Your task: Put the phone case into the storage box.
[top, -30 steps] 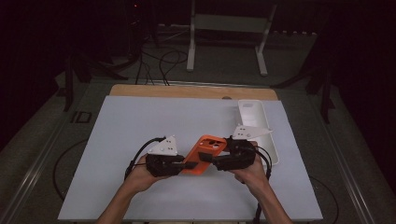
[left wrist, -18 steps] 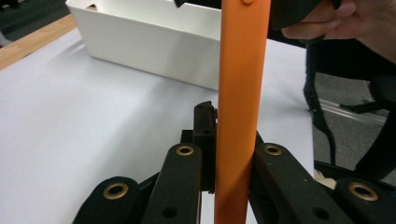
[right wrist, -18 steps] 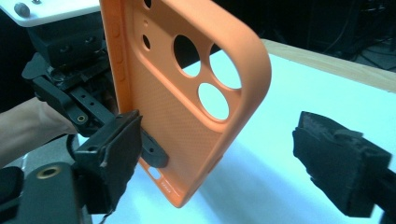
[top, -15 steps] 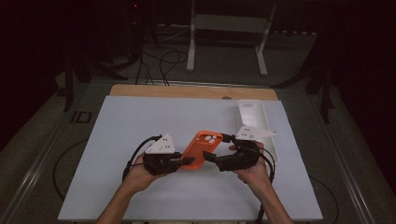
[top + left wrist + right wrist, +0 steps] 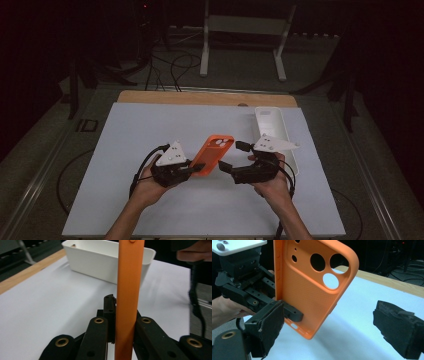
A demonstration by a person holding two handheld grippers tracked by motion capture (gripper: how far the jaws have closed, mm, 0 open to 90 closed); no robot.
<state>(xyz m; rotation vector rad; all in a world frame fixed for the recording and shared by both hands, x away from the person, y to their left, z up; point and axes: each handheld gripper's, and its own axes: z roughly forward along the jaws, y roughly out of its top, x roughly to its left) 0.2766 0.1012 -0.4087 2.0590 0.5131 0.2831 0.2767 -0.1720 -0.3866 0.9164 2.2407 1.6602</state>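
Observation:
An orange phone case (image 5: 214, 152) with round camera holes is held above the white table, my left gripper (image 5: 196, 169) shut on its lower edge. In the left gripper view the case (image 5: 128, 287) stands edge-on between the clamped jaws of that gripper (image 5: 123, 317). My right gripper (image 5: 233, 157) is open just right of the case and does not touch it. In the right gripper view the case (image 5: 312, 292) hangs ahead of my right gripper (image 5: 334, 331), whose worn pads (image 5: 270, 327) are spread wide, and the left gripper (image 5: 249, 287) grips it from the left.
A long white tray (image 5: 276, 131) lies at the table's right side, behind the right hand; it also appears as the white tray (image 5: 100, 260) beyond the case. A wooden strip (image 5: 200, 97) runs along the far edge. Cables trail from both grippers.
My right gripper has opened, let go of the case and drawn back to the right. The left gripper keeps hold of the case, now tilted up on its own.

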